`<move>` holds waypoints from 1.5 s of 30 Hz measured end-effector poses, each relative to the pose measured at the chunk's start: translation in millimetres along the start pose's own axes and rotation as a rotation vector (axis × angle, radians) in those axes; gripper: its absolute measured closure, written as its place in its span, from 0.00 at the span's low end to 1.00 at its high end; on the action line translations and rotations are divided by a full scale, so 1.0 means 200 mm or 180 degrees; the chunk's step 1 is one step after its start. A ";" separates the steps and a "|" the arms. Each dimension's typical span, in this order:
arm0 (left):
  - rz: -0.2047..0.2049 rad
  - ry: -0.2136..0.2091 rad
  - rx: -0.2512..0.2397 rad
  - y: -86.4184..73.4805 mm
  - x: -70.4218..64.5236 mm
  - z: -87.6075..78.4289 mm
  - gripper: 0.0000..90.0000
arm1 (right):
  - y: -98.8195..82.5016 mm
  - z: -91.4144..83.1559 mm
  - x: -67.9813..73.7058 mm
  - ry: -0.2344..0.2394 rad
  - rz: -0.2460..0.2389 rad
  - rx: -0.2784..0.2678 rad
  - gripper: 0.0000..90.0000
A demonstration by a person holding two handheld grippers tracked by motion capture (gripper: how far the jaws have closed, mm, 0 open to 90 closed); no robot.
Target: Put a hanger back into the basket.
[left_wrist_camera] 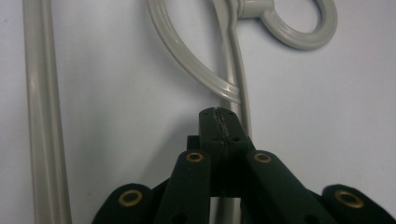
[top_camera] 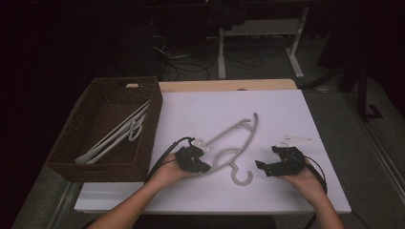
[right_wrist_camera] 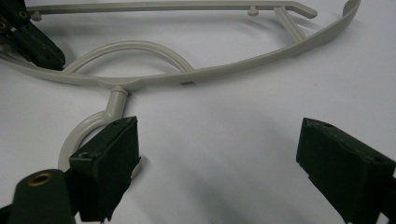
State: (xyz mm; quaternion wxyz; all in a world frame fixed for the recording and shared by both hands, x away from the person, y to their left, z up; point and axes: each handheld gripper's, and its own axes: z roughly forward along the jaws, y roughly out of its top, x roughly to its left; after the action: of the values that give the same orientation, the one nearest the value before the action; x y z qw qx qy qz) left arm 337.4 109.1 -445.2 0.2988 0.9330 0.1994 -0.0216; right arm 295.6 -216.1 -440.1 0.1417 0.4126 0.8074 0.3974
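A grey plastic hanger [top_camera: 227,132] lies flat on the white table [top_camera: 296,114], its hook [top_camera: 235,177] toward me. My left gripper [top_camera: 206,167] is at the hanger's near left end. In the left gripper view its jaws [left_wrist_camera: 219,123] are shut tight, and the hanger's arm [left_wrist_camera: 196,67] runs just beside and under their tip; I see nothing between the pads. My right gripper [top_camera: 267,157] is right of the hook, wide open and holding nothing. In the right gripper view [right_wrist_camera: 224,158] its left finger sits next to the hook [right_wrist_camera: 86,128], and the left gripper [right_wrist_camera: 51,56] rests over the hanger [right_wrist_camera: 233,67].
A brown wicker basket [top_camera: 148,133] stands at the table's left edge with a few grey hangers [top_camera: 114,136] lying in it. A wooden strip [top_camera: 229,85] borders the table's far side. Beyond it are desk legs and cables on a dark floor.
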 end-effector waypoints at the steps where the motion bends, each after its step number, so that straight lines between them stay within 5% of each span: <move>1: -0.0022 0.0004 -0.0028 0.00 0.01 0.00 0.99 | 0.00 0.00 0.00 -0.0001 0.0000 -0.0001 0.14; 12: -0.0140 0.0035 -0.0464 -0.05 0.01 -0.18 0.60 | 0.09 0.01 -0.04 0.0127 0.0060 0.0094 0.15; 20: -0.0088 -0.0010 -0.0633 -0.13 -0.05 -0.23 0.41 | 0.28 0.10 -0.09 0.0092 0.0110 0.0105 0.49; 33: 0.0019 -0.0049 -0.0707 -0.12 -0.08 -0.20 0.29 | 0.60 0.41 -0.18 0.0000 0.0002 0.0371 0.98; 45: 0.0059 -0.0044 -0.0717 -0.10 -0.10 -0.19 0.29 | 0.67 0.64 -0.25 -0.0227 -0.0030 0.0712 0.99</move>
State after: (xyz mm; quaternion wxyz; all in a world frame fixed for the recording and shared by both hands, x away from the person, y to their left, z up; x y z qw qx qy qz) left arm 307.7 139.0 -421.7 0.4034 0.8951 0.1899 -0.0028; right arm 472.5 -142.0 -427.0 0.1253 0.4358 0.8431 0.2892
